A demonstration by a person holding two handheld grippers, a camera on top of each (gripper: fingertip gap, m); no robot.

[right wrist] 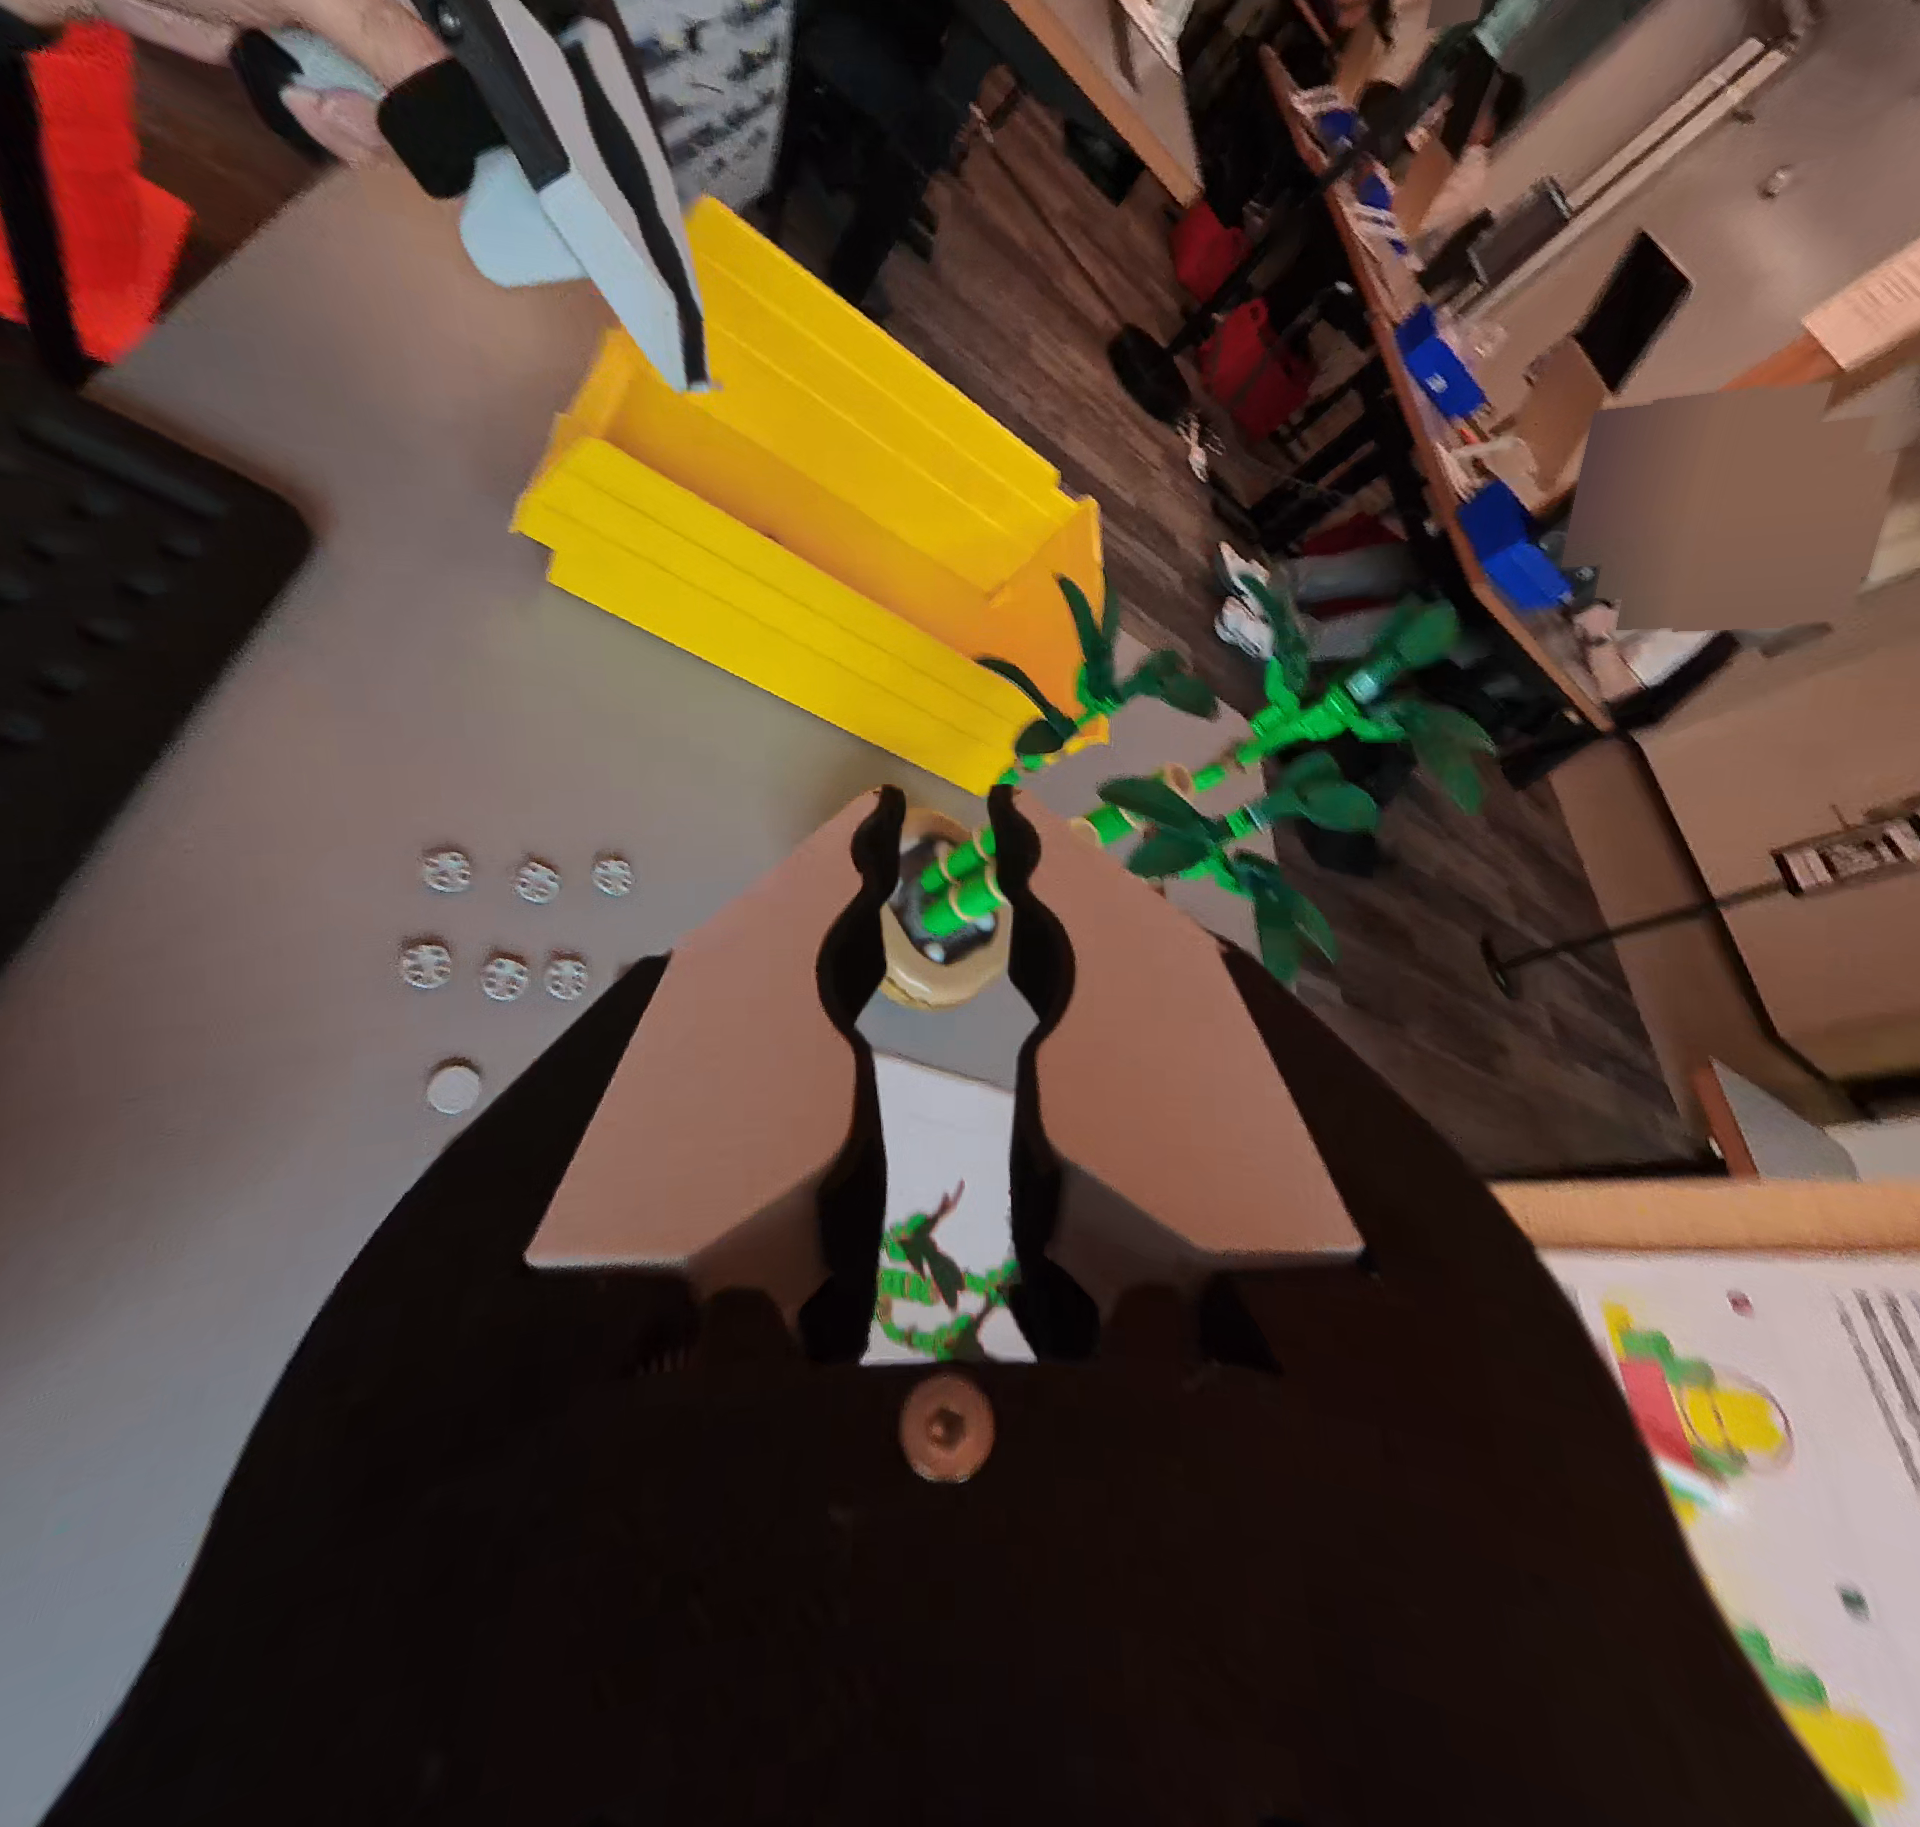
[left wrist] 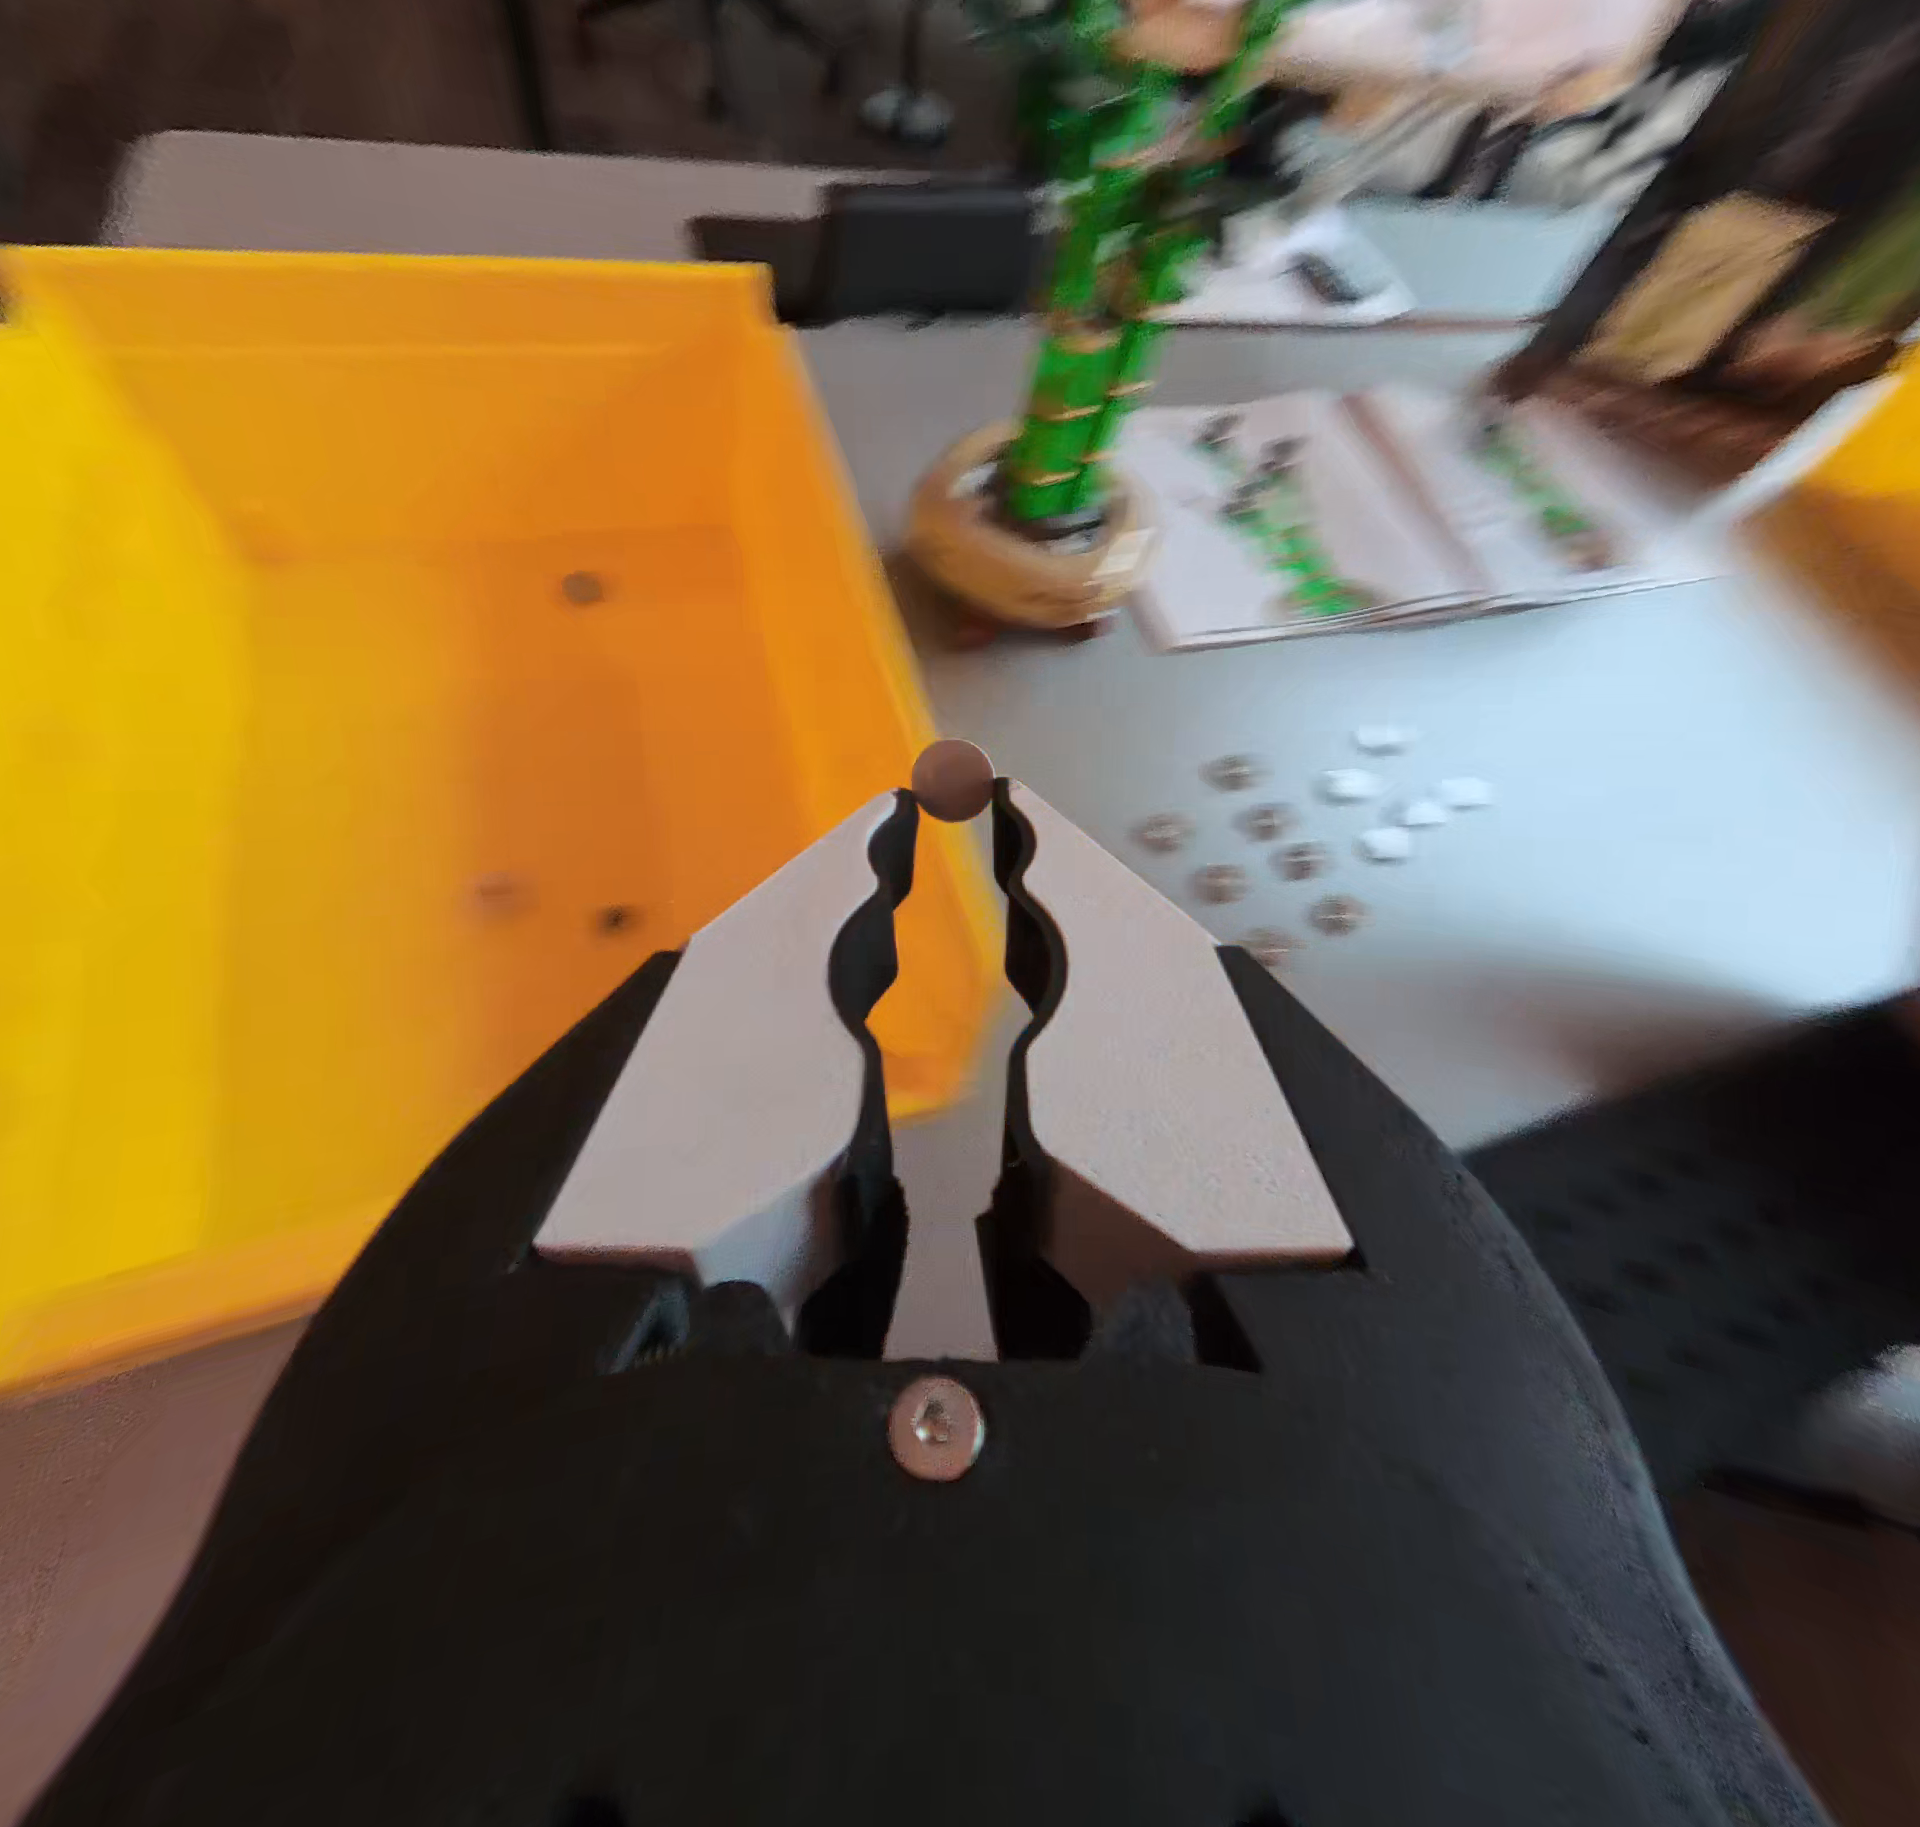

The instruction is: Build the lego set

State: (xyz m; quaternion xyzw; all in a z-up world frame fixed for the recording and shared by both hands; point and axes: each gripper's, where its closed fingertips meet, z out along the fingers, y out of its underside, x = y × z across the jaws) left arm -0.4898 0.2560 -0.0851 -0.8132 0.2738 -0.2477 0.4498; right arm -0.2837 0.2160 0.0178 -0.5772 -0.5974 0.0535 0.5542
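Observation:
My left gripper [left wrist: 953, 790] is shut on a small round brown piece [left wrist: 953, 778], held at its tips over the right wall of the yellow bin [left wrist: 364, 551]. In the right wrist view the left gripper [right wrist: 694, 380] hangs above the yellow bin [right wrist: 790, 572]. The green bamboo model [left wrist: 1081, 395] stands in a tan pot [left wrist: 997, 551] to the right of the bin. My right gripper [right wrist: 943, 801] is empty, its jaws a narrow gap apart, above the pot [right wrist: 940, 967] and the green stalks [right wrist: 1226, 749].
Several round grey pieces [left wrist: 1262, 847] and white pieces [left wrist: 1392, 811] lie on the grey table; they also show in the right wrist view [right wrist: 520, 920]. An open instruction booklet [left wrist: 1382, 520] lies beside the pot. A black mat [right wrist: 114, 582] lies at the table edge. The bin holds a few small pieces [left wrist: 582, 588]. Tip to tip, the grippers are about 25 cm apart. My left gripper's tips are some 20 cm from the tan pot [left wrist: 997, 551]. Both grippers' tips are roughly 20 cm from the green bamboo model [left wrist: 1081, 395].

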